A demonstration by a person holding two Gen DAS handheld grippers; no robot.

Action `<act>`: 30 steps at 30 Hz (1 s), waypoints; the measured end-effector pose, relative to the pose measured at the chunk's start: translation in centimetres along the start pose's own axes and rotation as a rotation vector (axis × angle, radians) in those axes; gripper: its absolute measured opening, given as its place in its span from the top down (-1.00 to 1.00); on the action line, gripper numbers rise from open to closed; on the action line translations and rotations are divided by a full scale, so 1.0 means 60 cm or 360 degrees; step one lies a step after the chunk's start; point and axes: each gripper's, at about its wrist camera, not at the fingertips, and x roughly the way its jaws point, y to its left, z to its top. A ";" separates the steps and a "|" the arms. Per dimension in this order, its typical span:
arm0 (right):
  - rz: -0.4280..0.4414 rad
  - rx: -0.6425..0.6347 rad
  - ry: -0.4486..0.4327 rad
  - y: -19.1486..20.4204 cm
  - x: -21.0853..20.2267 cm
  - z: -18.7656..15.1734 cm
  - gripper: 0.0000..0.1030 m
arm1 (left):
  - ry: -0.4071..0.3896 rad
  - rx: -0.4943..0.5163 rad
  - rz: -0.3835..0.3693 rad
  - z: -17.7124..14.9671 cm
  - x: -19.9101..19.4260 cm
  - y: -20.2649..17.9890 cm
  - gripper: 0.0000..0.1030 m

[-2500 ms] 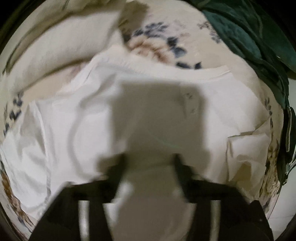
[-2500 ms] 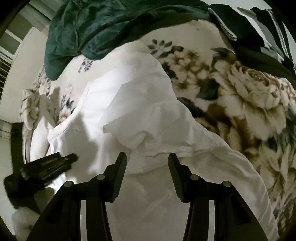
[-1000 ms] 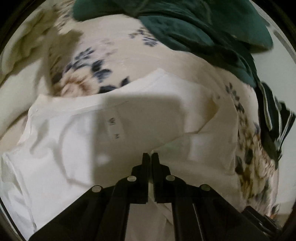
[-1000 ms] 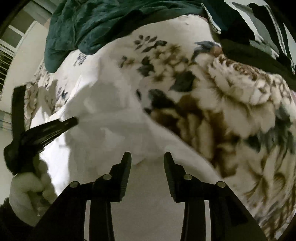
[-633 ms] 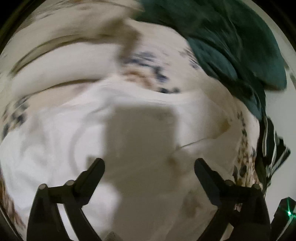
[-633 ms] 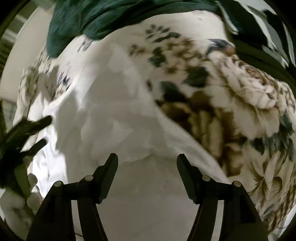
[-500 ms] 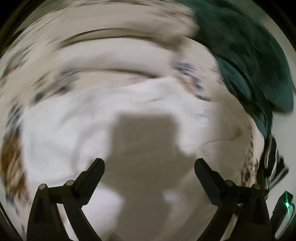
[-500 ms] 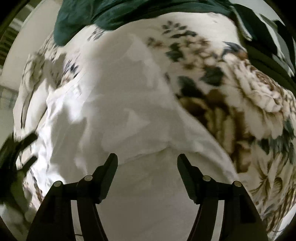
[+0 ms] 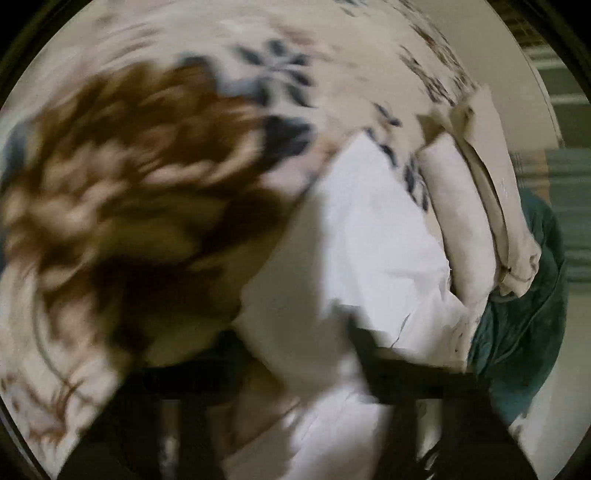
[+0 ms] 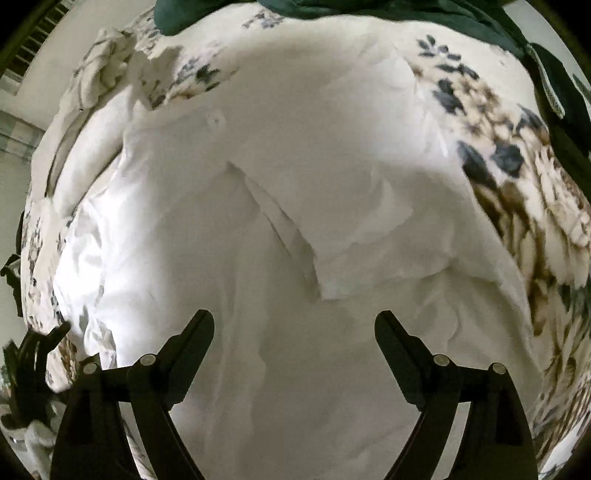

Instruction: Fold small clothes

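Observation:
A small white shirt (image 10: 295,192) lies spread on a floral blanket (image 10: 524,192), with one sleeve folded in over its body. My right gripper (image 10: 294,332) is open and empty just above the shirt's lower part. In the left wrist view the picture is blurred by motion. My left gripper (image 9: 295,350) looks open, with white shirt cloth (image 9: 369,236) between and beyond its fingers; I cannot tell if it touches it. The left gripper also shows at the far left edge of the right wrist view (image 10: 33,354).
A dark green garment (image 10: 369,11) lies heaped at the far side of the bed, also seen in the left wrist view (image 9: 524,317). A cream pillow (image 9: 476,206) lies beside the shirt. A striped dark garment (image 10: 561,81) lies at the far right.
My left gripper let go of the shirt, opened wide and swung fast to the shirt's left side. My right gripper opened wider and pulled back, so the whole shirt shows.

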 end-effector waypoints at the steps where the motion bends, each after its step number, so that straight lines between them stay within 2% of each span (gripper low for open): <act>1: -0.0002 0.0031 0.0011 -0.004 0.003 -0.002 -0.75 | -0.0021 0.0037 0.0012 0.002 0.006 -0.012 0.91; 4: -0.0004 0.0109 0.0016 -0.019 0.004 -0.003 -0.75 | -0.0155 0.0186 0.0040 -0.001 -0.003 -0.064 0.92; 7: -0.0027 0.0142 -0.0005 -0.040 -0.005 -0.007 -0.75 | -0.0270 0.0510 0.0033 -0.033 -0.026 -0.144 0.92; 8: -0.0035 0.0146 -0.0009 -0.046 -0.007 -0.007 -0.75 | -0.0276 0.0697 0.0027 -0.062 -0.029 -0.187 0.92; 11: -0.0065 0.0167 -0.0020 -0.074 -0.019 -0.008 -0.75 | -0.0170 0.1067 -0.0014 -0.157 -0.004 -0.269 0.92; 13: -0.0080 0.0186 -0.0026 -0.097 -0.031 -0.011 -0.75 | 0.0029 0.1238 -0.0013 -0.221 0.040 -0.300 0.90; 14: -0.0088 0.0191 -0.0028 -0.104 -0.034 -0.012 -0.75 | 0.0117 0.1275 -0.0007 -0.245 0.061 -0.307 0.86; 17: -0.0109 0.0204 -0.0034 -0.126 -0.051 -0.014 -0.75 | 0.0345 0.1293 0.0000 -0.285 0.093 -0.294 0.85; 19: -0.0112 0.0196 -0.0039 -0.133 -0.061 -0.015 -0.75 | 0.0409 0.1269 0.0040 -0.291 0.087 -0.280 0.41; 20: -0.0113 0.0181 -0.0044 -0.138 -0.067 -0.016 -0.75 | 0.0404 0.1246 0.0067 -0.287 0.076 -0.270 -0.30; 21: -0.0113 0.0171 -0.0044 -0.138 -0.070 -0.016 -0.75 | 0.0395 0.1223 0.0082 -0.279 0.060 -0.257 -0.84; 24: -0.0080 0.0150 -0.0037 -0.139 -0.079 -0.017 -0.75 | 0.0296 0.1127 0.0131 -0.238 0.027 -0.226 -0.87; 26: -0.0039 0.0132 -0.0036 -0.130 -0.084 -0.013 -0.75 | 0.0219 0.1084 0.0229 -0.212 0.018 -0.210 -0.87; 30: 0.0018 0.0085 -0.0039 -0.089 -0.077 0.005 -0.75 | 0.0142 0.1024 0.0300 -0.149 0.047 -0.219 -0.87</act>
